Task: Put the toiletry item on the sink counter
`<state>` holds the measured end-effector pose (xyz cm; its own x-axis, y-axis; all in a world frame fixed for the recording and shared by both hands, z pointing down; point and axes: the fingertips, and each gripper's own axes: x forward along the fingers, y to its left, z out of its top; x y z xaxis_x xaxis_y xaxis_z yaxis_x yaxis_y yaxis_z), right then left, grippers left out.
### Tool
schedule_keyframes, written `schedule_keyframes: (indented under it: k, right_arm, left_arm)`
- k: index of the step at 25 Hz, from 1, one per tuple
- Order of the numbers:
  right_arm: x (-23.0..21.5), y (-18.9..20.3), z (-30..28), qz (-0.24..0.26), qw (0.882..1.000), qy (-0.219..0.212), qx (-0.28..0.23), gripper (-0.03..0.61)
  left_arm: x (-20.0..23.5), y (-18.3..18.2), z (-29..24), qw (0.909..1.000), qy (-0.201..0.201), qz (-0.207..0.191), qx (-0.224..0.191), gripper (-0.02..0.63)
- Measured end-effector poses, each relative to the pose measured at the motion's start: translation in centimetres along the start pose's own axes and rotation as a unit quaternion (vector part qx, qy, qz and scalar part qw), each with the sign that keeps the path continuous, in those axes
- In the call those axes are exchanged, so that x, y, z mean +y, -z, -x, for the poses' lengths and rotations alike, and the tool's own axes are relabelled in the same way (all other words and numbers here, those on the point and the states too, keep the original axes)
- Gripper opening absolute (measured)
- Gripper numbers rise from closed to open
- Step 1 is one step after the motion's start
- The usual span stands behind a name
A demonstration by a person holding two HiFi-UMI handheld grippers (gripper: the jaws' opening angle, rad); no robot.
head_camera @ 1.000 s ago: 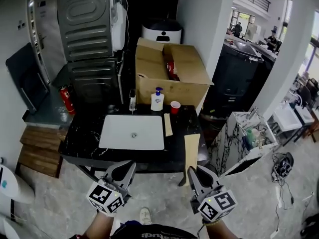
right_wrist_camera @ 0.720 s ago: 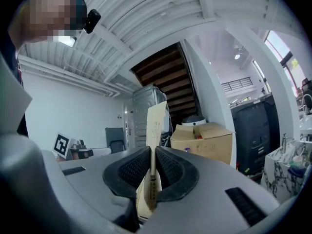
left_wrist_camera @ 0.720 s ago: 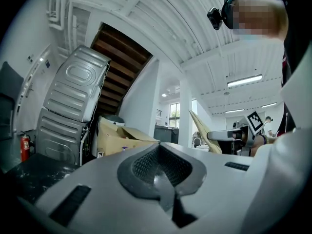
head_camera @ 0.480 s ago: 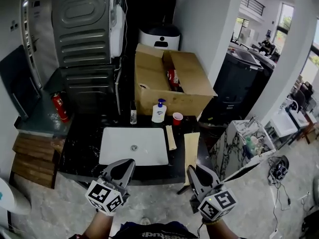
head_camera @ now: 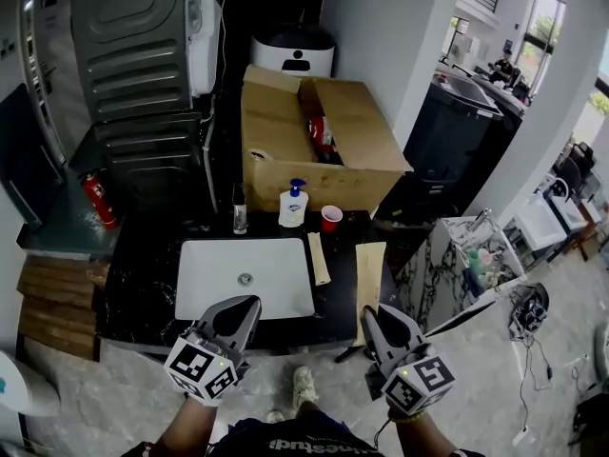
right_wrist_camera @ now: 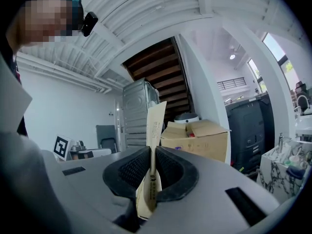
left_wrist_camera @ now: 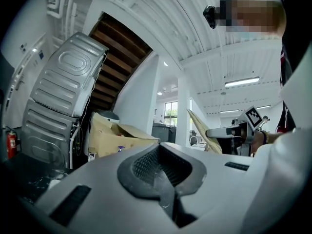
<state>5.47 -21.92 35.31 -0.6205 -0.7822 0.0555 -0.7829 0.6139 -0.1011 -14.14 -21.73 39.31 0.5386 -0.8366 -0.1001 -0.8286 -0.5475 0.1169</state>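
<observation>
Right gripper (right_wrist_camera: 152, 172) clamps a flat tan packet (right_wrist_camera: 156, 123) at lower right, near the black sink counter (head_camera: 143, 274); left gripper (left_wrist_camera: 165, 189) closed, empty. Risk: the narrow pinch lets the packet slip, missing the counter.

A glossy black veined stone counter (head_camera: 143, 286) holds a smooth white sink (head_camera: 276, 284), with a matt brown cardboard box (head_camera: 314, 174) behind, ribbed grey metal panels (head_camera: 128, 27) at upper left, and a thin tan paper packet (right_wrist_camera: 155, 125).
</observation>
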Motion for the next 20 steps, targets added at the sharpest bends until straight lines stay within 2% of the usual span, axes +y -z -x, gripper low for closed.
schedule_keyframes:
  k: [13,20]
  right_arm:
    - [-11.0,0.0,-9.6,-0.030,0.999,-0.005,0.017,0.069]
    - [-16.4,3.1,-14.4,-0.062,0.997,-0.003,0.051,0.069]
  left_arm:
    - [4.8,1.4,-13.5,0.9999,-0.003,0.001,0.012,0.015]
    - [7.0,4.1,-20.3,0.9996,-0.013,-0.005,0.023,0.015]
